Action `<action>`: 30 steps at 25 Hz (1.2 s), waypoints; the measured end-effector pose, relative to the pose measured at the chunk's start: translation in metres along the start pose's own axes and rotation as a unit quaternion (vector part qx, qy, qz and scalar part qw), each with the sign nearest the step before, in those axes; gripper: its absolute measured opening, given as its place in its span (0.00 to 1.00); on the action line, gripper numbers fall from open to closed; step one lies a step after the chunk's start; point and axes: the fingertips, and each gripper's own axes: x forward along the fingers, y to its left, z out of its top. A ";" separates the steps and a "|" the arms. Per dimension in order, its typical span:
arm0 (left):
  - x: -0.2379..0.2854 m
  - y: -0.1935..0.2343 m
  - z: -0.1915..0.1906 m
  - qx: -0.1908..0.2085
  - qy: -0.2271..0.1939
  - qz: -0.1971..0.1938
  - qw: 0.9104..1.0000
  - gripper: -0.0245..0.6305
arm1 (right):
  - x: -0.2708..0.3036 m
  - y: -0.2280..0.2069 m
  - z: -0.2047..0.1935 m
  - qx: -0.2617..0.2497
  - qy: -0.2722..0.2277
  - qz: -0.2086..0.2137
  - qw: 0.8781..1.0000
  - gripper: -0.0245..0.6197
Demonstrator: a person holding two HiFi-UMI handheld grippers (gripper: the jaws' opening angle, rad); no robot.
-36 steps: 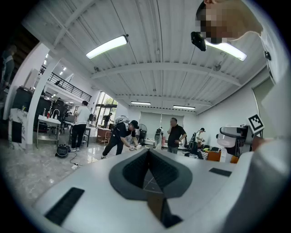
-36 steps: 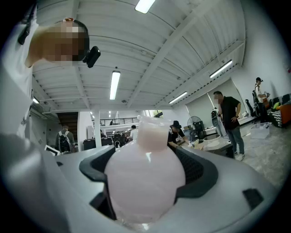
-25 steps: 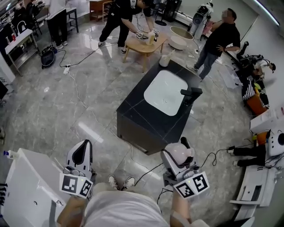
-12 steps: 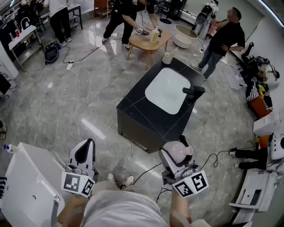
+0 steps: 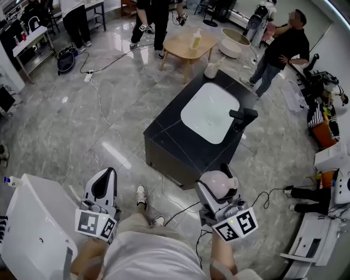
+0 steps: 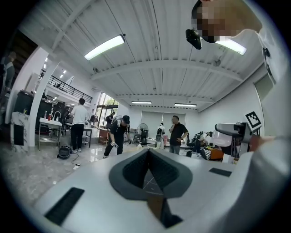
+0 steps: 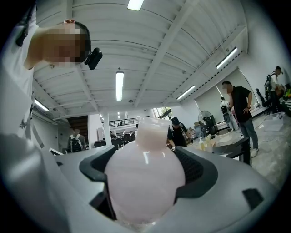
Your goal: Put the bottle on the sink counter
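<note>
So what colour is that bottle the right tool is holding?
Pale milky pink bottle, seen best in the right gripper view.

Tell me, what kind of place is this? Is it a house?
Probably a big test lab or workshop, not a house: a sink counter stands alone mid-room, cables trail over the floor, and people stand about near a small table.

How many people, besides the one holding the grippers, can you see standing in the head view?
3: first person right of the sink counter, second person behind the wooden table, third person far left. Others may be cut off.
</note>
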 end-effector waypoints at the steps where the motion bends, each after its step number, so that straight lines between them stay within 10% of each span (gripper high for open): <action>1: 0.009 0.003 -0.002 -0.001 0.001 -0.003 1.000 0.06 | 0.006 -0.004 -0.001 -0.001 0.002 -0.002 1.000 0.69; 20: 0.206 0.058 -0.016 -0.028 0.029 -0.124 0.991 0.06 | 0.147 -0.076 0.007 -0.006 0.013 -0.086 0.996 0.69; 30: 0.253 0.052 -0.014 -0.051 0.026 -0.113 0.992 0.06 | 0.175 -0.107 0.001 0.006 0.025 -0.067 0.997 0.69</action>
